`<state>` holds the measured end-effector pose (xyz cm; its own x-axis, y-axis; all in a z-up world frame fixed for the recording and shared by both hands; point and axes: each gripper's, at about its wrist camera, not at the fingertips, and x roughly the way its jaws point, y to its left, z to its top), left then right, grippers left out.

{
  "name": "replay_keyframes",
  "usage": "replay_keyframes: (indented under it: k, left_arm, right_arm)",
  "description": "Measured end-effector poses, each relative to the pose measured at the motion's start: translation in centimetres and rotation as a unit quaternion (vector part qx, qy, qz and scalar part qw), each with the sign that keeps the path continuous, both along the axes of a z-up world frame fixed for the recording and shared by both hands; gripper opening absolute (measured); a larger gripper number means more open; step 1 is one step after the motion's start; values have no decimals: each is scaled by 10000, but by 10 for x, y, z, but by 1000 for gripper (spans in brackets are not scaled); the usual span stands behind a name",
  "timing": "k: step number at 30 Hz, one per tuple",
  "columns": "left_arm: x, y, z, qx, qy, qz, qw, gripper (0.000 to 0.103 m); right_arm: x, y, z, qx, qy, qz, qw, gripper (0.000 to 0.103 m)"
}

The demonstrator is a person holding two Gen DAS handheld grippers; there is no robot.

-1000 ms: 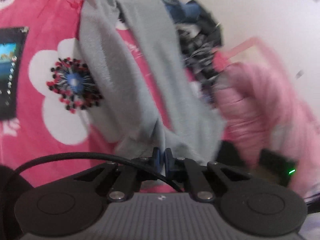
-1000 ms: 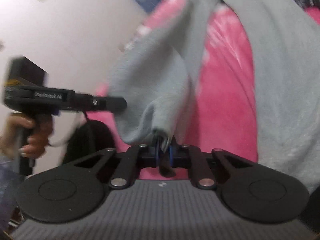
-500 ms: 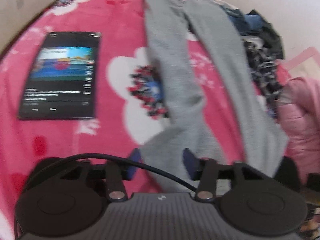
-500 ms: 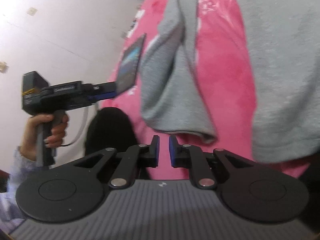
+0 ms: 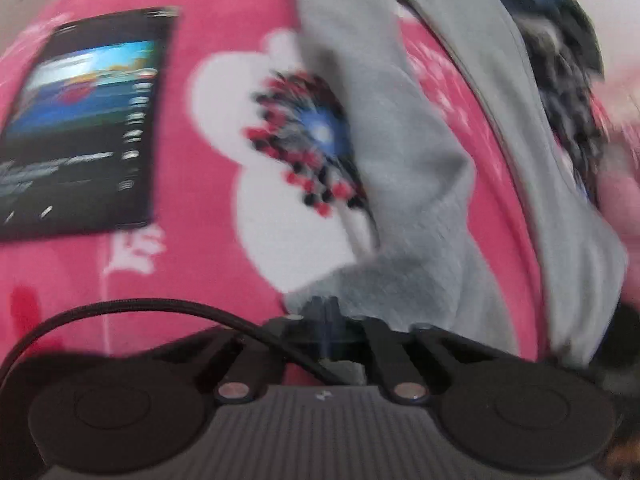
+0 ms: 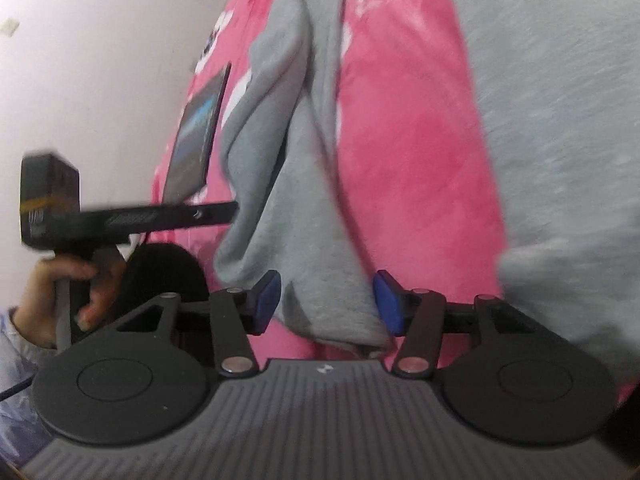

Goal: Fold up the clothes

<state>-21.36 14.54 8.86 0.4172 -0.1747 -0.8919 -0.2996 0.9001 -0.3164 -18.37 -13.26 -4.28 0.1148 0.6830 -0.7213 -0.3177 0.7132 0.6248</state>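
Left gripper (image 5: 326,312) is pinched tight on a corner of the grey garment (image 5: 404,184), which lies lengthwise across the pink floral blanket (image 5: 208,240); right gripper (image 6: 327,304) is opening, its pads clear of the grey hem between them.

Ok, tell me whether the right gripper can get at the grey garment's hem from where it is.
Probably yes: the right gripper is opening with the grey garment hem lying between its pads, and nothing blocks the way.
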Motion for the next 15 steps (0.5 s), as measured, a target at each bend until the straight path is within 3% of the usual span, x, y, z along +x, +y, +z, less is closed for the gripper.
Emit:
replay_keyframes:
  k: [1, 2, 6, 9, 10, 13, 15]
  left_arm:
    - [-8, 1, 8, 15, -116, 143, 9998, 0]
    - [-18, 2, 19, 44, -227, 244, 9994, 0]
    - [-62, 7, 66, 124, -620, 421, 9971, 0]
    - [-74, 4, 90, 409, -707, 31, 9967, 0]
    - [-71, -1, 91, 607, -710, -202, 9954, 5]
    - [-44, -11, 76, 872, -700, -625, 9918, 60]
    - [-20, -16, 57, 830, -558, -1141, 9884, 64]
  right_arm:
    - [-4, 4, 0, -79, -88, 44, 9999, 20]
    - [-7, 5, 2, -133, -202, 89, 9997, 13]
    - [-21, 3, 26, -32, -849, 379, 9957, 10]
    - [-33, 7, 46, 4, -1487, 794, 9857, 10]
    - [-34, 9, 47, -5, -1570, 858, 9839, 10]
    - [-26, 11, 33, -59, -1323, 795, 9880, 10]
    - [-19, 11, 21, -102, -1024, 666, 9925, 10]
